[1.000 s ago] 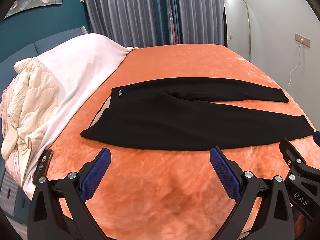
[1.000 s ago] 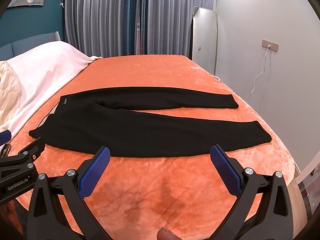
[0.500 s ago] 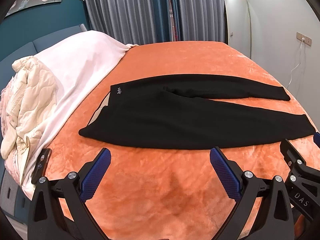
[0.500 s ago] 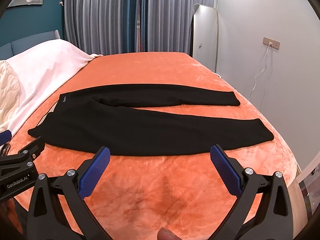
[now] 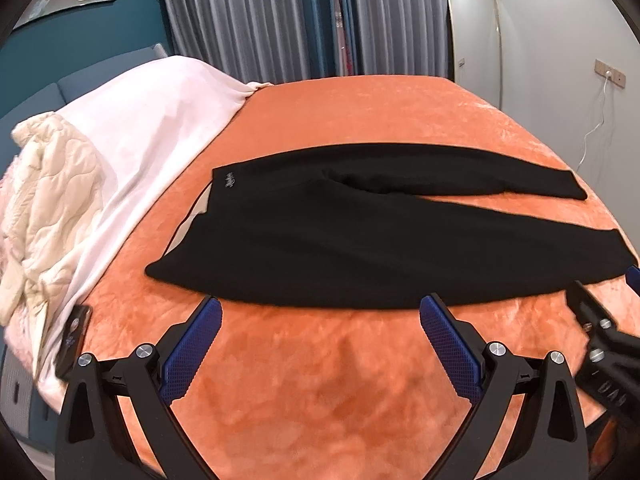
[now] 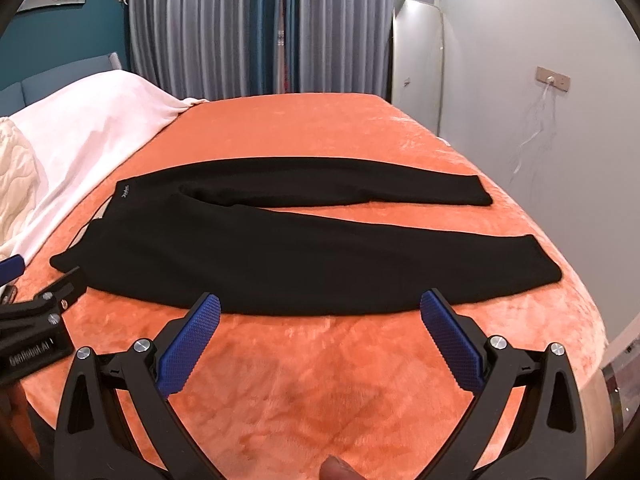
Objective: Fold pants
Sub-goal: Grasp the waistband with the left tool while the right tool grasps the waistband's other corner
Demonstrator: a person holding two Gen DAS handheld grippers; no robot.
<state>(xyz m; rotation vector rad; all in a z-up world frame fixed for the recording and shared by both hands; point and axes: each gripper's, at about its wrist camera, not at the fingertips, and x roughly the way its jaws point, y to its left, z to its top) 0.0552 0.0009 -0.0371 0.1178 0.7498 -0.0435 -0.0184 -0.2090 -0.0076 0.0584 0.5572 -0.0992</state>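
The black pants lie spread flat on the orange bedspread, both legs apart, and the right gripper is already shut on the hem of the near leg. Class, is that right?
Not quite. The right gripper is open and holds nothing; its blue pads stand apart, short of the black pants. The right wrist view shows this. The rest holds: the pants lie flat on the orange bedspread, legs apart.

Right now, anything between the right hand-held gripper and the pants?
Nothing: only bare orange bedspread separates the open right hand-held gripper from the near edge of the black pants, as the right wrist view shows.
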